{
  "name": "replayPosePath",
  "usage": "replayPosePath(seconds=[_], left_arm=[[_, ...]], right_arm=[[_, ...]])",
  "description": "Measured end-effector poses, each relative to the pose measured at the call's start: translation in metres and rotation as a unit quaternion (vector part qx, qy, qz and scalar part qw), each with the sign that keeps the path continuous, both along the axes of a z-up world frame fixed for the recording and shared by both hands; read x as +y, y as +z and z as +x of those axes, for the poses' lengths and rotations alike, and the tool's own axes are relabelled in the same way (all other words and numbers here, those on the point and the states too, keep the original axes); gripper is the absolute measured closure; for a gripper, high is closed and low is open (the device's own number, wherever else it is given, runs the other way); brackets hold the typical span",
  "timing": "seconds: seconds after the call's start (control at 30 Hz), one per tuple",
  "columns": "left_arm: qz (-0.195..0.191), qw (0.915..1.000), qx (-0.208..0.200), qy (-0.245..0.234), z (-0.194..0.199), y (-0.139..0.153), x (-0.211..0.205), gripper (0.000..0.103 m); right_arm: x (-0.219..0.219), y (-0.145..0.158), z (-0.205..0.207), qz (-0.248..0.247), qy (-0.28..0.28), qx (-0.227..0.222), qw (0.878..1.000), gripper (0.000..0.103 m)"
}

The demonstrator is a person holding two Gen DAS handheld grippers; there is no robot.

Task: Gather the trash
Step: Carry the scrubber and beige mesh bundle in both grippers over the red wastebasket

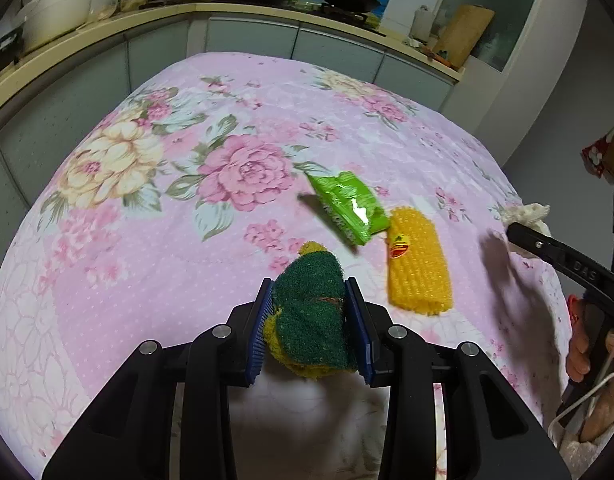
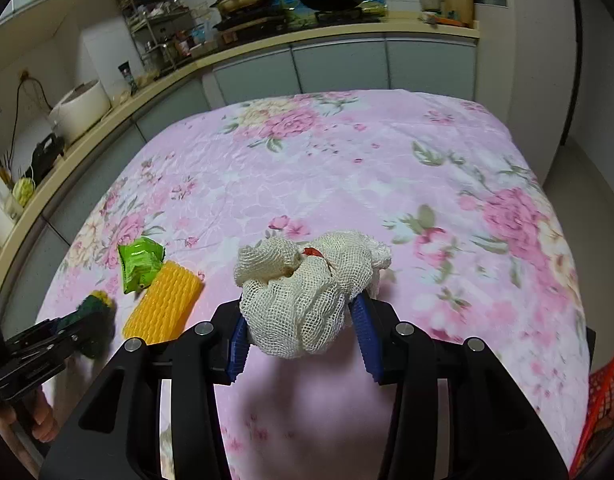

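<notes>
Already the left gripper (image 1: 311,320) is squeezing a green scouring pad (image 1: 313,312) between its fingers, and the right gripper (image 2: 303,320) is clamping a cream mesh cloth (image 2: 307,292). That loose cloth is overhanging and may be slipping out. At one o'clock, the yellow foam net (image 1: 419,268) and green wrapper (image 1: 347,208) are lying touching on the floral cloth (image 1: 147,240).

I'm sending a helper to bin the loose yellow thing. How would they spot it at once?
On the pink floral tablecloth, look beside the green wrapper. The yellow foam net sleeve touches it, lying flat: ribbed, with a red sticker, held by no tongs.
</notes>
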State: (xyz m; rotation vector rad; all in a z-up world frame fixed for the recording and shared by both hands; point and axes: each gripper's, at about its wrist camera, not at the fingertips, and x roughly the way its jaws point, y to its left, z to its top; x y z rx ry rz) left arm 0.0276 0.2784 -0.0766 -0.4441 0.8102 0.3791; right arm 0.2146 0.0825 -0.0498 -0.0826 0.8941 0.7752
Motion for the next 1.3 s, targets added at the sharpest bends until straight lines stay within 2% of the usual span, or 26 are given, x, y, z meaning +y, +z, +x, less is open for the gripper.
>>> replayPosePath(seconds=[0.67,1.3], left_arm=[[0.027,0.9984,-0.021,-0.045,0.027,0.026,-0.033,0.069],[0.054,0.988,-0.046,-0.137,0.072,0.058,-0.101,0.069]], right_arm=[[-0.077,0.025,-0.012,0.031,-0.063,-0.02,0.997,0.059],[-0.143,0.034,-0.003,0.048,-0.132,-0.026,0.99,0.059]])
